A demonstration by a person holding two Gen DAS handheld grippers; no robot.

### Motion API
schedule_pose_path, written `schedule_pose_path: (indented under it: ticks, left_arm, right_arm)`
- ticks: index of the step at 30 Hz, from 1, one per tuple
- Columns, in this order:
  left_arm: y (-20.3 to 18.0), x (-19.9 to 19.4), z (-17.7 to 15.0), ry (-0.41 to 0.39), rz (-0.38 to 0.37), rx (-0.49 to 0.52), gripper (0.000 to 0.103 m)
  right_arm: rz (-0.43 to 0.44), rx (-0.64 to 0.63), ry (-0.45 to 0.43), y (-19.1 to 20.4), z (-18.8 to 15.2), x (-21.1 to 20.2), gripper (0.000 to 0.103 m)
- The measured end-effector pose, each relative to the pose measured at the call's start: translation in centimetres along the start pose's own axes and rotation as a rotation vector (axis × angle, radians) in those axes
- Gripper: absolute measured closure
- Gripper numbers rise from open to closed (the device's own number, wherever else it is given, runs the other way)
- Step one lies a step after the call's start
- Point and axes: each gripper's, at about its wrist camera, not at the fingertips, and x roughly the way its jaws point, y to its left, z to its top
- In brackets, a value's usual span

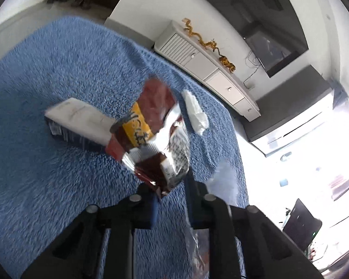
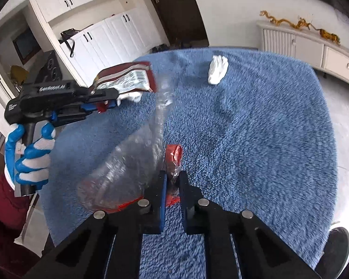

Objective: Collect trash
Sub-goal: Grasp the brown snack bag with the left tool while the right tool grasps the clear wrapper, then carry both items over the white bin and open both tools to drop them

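My left gripper (image 1: 168, 187) is shut on a crumpled red, yellow and silver snack wrapper (image 1: 154, 134) and holds it above the blue rug (image 1: 58, 69). It also shows in the right wrist view (image 2: 104, 101) with the wrapper (image 2: 128, 79), held by a gloved hand (image 2: 30, 153). My right gripper (image 2: 172, 181) is shut on the edge of a clear plastic bag with red trim (image 2: 128, 169), which hangs open to the left. A crumpled white tissue (image 2: 217, 69) lies on the rug further off; it also shows in the left wrist view (image 1: 195, 111).
A white flat box (image 1: 79, 121) lies on the rug behind the wrapper. A low white cabinet (image 2: 314, 48) runs along the far wall. White cupboards (image 2: 100, 34) and a dark door (image 2: 174, 7) stand beyond the rug's far edge.
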Motion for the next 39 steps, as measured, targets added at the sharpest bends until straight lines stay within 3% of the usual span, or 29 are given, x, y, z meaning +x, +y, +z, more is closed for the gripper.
schedule_pose_path:
  ticks: [1,14,21,27,34,39]
  left_arm:
    - [-0.5,-0.7,-0.3,-0.010,0.008,0.017,0.096]
    - [-5.4,-6.3,-2.7,-0.083,0.018,0.119,0.097]
    - [-11.8,-5.3,-4.2,-0.052,-0.010,0.235,0.097]
    - [-19.7,1.4,-6.9,0.090,-0.051,0.386,0.097]
    - [-30.3,12.6,-13.8,0.335,-0.116,0.614,0.097]
    - [-36.0,20.6,-18.4,0.514,-0.167,0.705,0.097]
  right_arm:
    - [-0.006,-0.001,-0.011,0.1,-0.1,-0.5,0.093]
    - [-0.074,0.017,-0.156,0.2,-2.1,-9.0,0.094]
    - [-0.152,0.091,-0.257,-3.0,-4.3,-14.5,0.094]
    - [-0.294,0.198,-0.298,-9.2,-8.2,-19.0,0.094]
    - [-0.517,0.395,-0.274,-18.7,-14.5,-21.9,0.094]
    - [-0.622,0.519,-0.230,-24.3,-18.3,-22.4,0.094]
